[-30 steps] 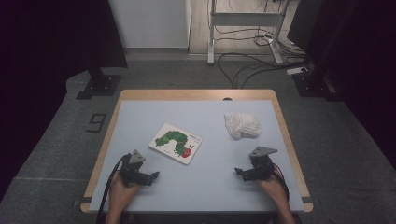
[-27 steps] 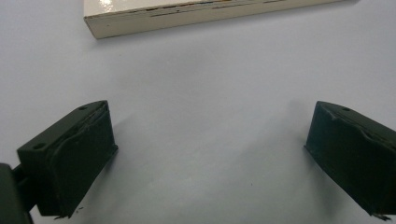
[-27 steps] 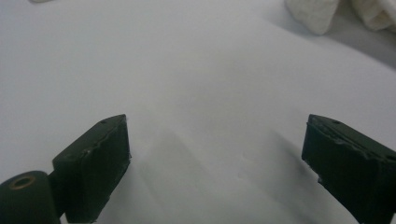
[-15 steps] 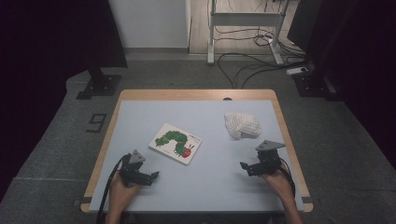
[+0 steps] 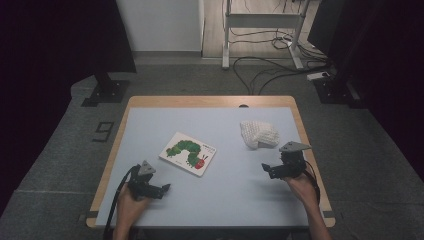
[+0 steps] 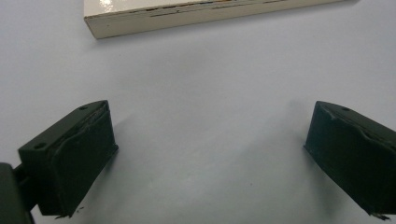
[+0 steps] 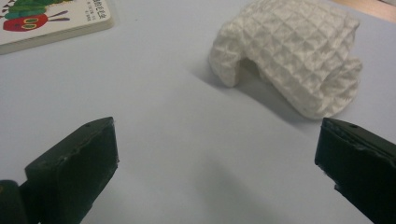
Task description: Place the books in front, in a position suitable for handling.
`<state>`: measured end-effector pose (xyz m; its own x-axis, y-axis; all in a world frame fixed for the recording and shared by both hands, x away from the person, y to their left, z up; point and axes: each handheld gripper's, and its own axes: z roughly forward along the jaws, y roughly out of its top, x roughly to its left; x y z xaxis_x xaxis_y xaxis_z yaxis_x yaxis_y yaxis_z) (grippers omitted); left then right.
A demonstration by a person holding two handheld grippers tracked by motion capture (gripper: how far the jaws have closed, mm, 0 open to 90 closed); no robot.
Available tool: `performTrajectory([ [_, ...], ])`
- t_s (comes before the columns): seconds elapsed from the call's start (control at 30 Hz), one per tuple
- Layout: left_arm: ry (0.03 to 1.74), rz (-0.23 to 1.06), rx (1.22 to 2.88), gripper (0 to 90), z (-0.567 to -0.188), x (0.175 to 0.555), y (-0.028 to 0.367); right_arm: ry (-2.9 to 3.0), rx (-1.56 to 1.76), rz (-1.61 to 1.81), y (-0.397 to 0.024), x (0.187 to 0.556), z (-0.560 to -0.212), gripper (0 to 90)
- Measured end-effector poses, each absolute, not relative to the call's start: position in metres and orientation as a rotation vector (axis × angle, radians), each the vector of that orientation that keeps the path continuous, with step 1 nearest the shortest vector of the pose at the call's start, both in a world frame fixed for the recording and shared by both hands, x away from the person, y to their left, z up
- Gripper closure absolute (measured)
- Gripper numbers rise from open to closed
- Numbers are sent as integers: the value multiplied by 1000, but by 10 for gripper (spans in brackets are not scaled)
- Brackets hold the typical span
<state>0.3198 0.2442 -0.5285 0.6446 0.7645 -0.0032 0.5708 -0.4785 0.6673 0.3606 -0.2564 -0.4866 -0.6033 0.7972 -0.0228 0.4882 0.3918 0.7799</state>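
Both tongs are held released above the bench. The right tongs, jaws just spread with nothing between, are aimed at the white cloth at one o'clock; the left tongs face the book.

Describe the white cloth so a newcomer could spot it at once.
Start at the blue-topped table and look to its far right part. The white cloth lies there, just beyond the right gripper, bunched into a hump. Its quilted, waffle-like weave sets it apart from the flat caterpillar picture book at the middle.

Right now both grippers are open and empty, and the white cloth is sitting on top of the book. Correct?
Not quite. The white cloth lies on the table apart from the book, as the high view shows. The left gripper and right gripper are open and empty.
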Motion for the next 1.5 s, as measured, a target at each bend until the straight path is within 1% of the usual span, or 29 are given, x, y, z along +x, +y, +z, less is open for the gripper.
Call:
performTrajectory([
  [1.13,1033,390,2223,13,-528,320,244,2160,1200,1001,-234,451,-470,0],
  [1.5,1033,391,2223,13,-528,320,244,2149,1240,959,-233,477,-480,0],
])
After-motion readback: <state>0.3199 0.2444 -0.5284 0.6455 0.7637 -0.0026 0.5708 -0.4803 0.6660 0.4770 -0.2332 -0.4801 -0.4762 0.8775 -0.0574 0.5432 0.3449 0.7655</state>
